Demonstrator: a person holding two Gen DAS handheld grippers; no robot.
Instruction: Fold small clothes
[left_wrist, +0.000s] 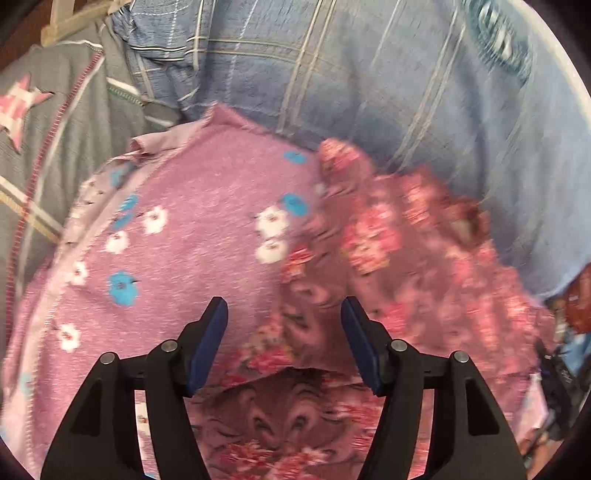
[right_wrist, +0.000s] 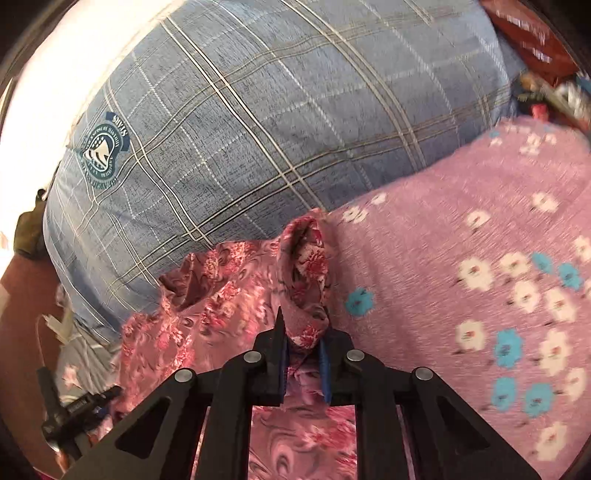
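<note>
Floral garment (right_wrist: 306, 273) pinched in right gripper (right_wrist: 303, 354), left gripper (left_wrist: 284, 317) spread above it

From my end the only piece I'm working is the pink floral garment (right_wrist: 221, 295), a thin rosy fabric with red and pink flower print. In the right wrist view it's bunched up in the lower middle of the frame, one fold standing up in a peak. In the left wrist view it (left_wrist: 388, 258) sprawls rumpled across the lower right, pretty blurry, with an edge curling open at bottom center.
</note>
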